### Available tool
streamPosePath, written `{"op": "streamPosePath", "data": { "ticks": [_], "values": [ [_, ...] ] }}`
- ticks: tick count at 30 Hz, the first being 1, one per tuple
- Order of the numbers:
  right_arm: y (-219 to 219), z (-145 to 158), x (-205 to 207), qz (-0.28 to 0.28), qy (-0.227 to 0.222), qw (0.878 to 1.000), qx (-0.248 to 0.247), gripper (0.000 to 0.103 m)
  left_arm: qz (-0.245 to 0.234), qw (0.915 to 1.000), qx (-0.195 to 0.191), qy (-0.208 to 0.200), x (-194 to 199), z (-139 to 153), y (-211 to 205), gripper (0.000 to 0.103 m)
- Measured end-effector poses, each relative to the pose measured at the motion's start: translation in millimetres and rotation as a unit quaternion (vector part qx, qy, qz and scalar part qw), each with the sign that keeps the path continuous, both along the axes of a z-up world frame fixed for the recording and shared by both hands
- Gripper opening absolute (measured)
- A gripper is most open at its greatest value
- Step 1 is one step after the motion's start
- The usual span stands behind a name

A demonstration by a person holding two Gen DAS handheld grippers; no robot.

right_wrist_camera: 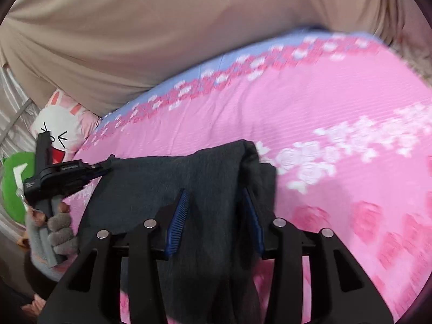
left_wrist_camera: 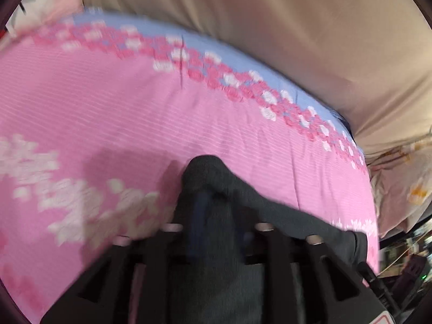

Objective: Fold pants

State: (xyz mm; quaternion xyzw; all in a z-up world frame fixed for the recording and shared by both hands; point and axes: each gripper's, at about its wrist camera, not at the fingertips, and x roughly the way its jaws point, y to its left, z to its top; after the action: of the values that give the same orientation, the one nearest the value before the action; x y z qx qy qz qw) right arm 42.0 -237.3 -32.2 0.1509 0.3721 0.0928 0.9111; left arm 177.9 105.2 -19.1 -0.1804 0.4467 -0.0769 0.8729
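Dark grey pants (right_wrist_camera: 162, 178) hang bunched above a pink flowered bedsheet (right_wrist_camera: 324, 94), their top edge stretched between my two grippers. My right gripper (right_wrist_camera: 216, 197) is shut on a thick wad of the cloth, which fills the gap between its blue pads (right_wrist_camera: 178, 216). At the far left, my left gripper (right_wrist_camera: 104, 166) pinches the other end of that edge; a hand in a grey fingerless glove (right_wrist_camera: 60, 229) holds it. In the blurred left wrist view the pants (left_wrist_camera: 216, 243) drape over my left gripper (left_wrist_camera: 210, 197) and hide most of its fingers.
The bedsheet (left_wrist_camera: 108, 108) has a blue band along its far edge. Beige cloth (left_wrist_camera: 270, 27) rises behind the bed. A white rabbit cushion (right_wrist_camera: 59, 124) and a green cushion (right_wrist_camera: 13, 186) lie at one end. Patterned bedding (left_wrist_camera: 399, 183) and dark clutter (left_wrist_camera: 405, 264) lie past the other.
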Motion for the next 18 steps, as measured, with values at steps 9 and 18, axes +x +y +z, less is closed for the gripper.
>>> {"op": "streamPosePath", "data": {
  "ticks": [9, 18],
  "values": [
    [22.8, -15.1, -58.3, 0.018, 0.009, 0.998, -0.058, 0.047, -0.094, 0.9902, 0.084, -0.060, -117.3, 21.2, -31.3, 0.084],
    [-10.0, -18.8, -69.2, -0.063, 0.031, 0.993, -0.094, 0.012, -0.096, 0.9842, 0.145, -0.032, -139.9, -16.5, -44.4, 0.065]
  ]
}}
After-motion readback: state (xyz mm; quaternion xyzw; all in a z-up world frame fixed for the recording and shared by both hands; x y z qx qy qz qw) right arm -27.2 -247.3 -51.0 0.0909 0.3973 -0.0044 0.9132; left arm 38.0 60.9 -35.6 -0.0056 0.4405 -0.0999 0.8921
